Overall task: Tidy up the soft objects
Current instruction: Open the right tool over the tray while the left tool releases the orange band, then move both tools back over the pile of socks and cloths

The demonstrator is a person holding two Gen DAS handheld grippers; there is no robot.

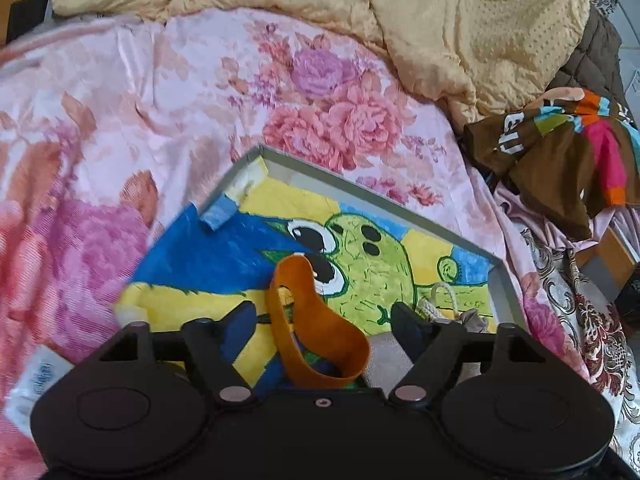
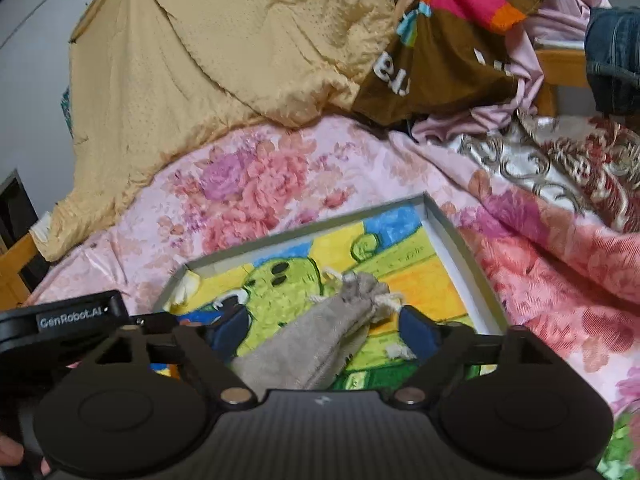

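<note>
Your jaws stand wide apart on both grippers, the pads pressing on nothing. In the left wrist view your left gripper (image 1: pixel 324 320) straddles an orange band (image 1: pixel 316 328), a curled loop that lies loose between the fingers at lower centre, resting in the shallow grey tray (image 1: pixel 404 205). The tray's floor is a painted cartoon picture (image 1: pixel 360 264) in green, yellow and blue. In the right wrist view your right gripper (image 2: pixel 320 322) brackets a grey drawstring pouch (image 2: pixel 320 332), which lies slanted across the same tray from lower centre toward the middle, its white cord (image 2: pixel 386 302) just beside the right finger. The tray sits on a pink floral blanket (image 1: pixel 160 100). A yellow quilt (image 1: pixel 440 20) fills the top, and a brown multicoloured garment (image 1: pixel 560 148) is bunched at the right edge.
</note>
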